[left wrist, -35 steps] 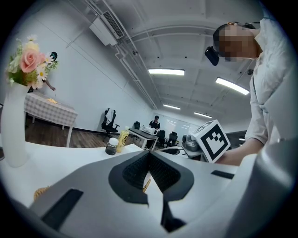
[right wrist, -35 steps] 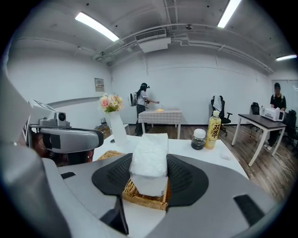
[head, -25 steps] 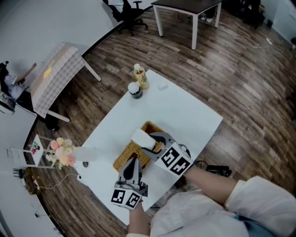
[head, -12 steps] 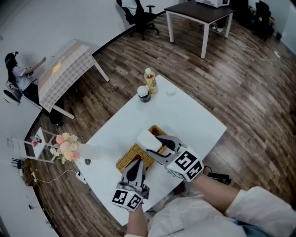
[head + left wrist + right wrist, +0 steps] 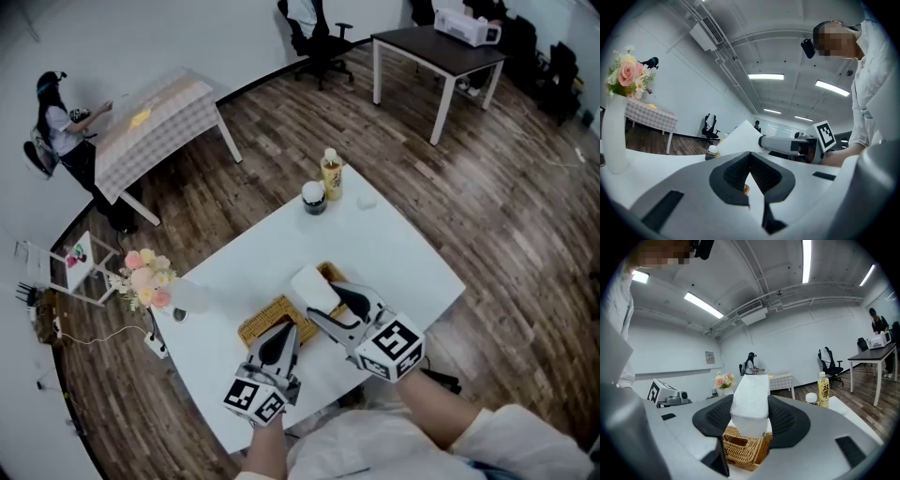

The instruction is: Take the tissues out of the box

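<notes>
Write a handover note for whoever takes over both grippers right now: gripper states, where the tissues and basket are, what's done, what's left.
Right gripper: shut on the tissue pack, holding it raised over the wicker basket.
Left gripper: jaws together, tips at the basket's near edge. I cannot tell whether they pinch the rim.
The basket sits on the white table, towards the person's side.
Done: the pack appears lifted out of the basket.
Left: carry the pack clear, set it on bare table, probably to the right, and let go.
</notes>
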The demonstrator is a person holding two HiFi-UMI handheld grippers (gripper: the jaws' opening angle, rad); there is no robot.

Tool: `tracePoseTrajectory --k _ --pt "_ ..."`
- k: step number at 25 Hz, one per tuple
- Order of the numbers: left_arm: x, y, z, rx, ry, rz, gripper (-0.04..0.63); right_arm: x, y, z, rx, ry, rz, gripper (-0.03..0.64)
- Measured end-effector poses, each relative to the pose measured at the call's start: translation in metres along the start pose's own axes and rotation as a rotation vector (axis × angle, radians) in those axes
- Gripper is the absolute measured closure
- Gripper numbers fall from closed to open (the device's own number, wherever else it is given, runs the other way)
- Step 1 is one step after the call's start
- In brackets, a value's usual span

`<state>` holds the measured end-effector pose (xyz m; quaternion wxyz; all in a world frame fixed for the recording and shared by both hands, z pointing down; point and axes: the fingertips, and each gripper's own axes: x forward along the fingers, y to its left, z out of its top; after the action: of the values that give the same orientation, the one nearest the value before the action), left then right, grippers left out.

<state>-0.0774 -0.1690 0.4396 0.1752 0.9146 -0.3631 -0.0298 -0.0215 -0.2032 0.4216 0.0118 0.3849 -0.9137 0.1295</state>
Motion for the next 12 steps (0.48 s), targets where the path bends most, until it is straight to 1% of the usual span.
tracePoseTrajectory --k 7,12 --pt "0.001 -0.001 0.007 0.002 -0.021 -0.004 0.594 -0.001 0.0 0.01 0.026 -0.052 0.023 0.371" --pt "0.001 0.001 0.011 0.001 -0.028 -0.006 0.594 0.001 -0.001 0.012 0.048 -0.052 0.024 0.371"
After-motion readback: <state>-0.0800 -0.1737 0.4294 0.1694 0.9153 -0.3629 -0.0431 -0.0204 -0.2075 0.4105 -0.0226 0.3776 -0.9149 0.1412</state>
